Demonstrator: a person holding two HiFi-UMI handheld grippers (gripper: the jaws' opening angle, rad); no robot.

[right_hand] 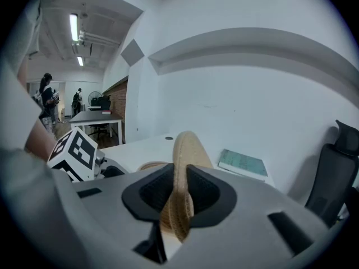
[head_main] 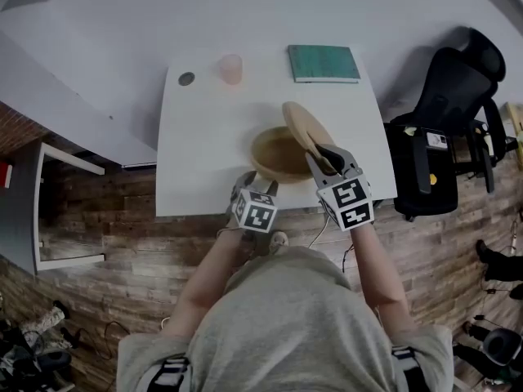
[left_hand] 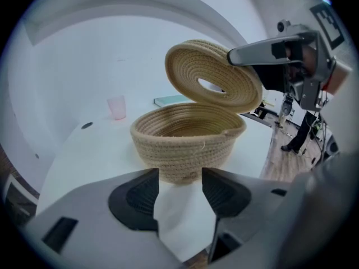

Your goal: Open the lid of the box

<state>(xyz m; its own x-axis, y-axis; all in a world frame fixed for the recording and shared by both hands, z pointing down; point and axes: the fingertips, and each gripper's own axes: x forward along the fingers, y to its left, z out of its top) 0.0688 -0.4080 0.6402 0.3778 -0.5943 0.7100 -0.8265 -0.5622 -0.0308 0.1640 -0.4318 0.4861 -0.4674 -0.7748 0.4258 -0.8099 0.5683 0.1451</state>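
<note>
The right gripper (right_hand: 179, 192) has its jaws pressed onto the rim of the woven rope lid (right_hand: 185, 150), pinching it edge-on between the two pads. The lid stands tilted above the right side of the rope basket (head_main: 278, 153). Its flat coiled face slants down toward the basket's open mouth, and in the head view its long axis runs from far-left to near-right. The left gripper (left_hand: 179, 192) has its jaws spread, with nothing between them. It sits just short of the near wall of the basket, at table height.

There are two grippers, one basket and one lid. The basket stands open near the front edge of the white table (head_main: 204, 153). Beyond the basket lie one pink cup (head_main: 231, 69), one small dark disc (head_main: 186, 78) to the cup's left, and one green book (head_main: 323, 63) at the far right. A black office chair (head_main: 458, 80) stands to the right of the basket, off the table.
</note>
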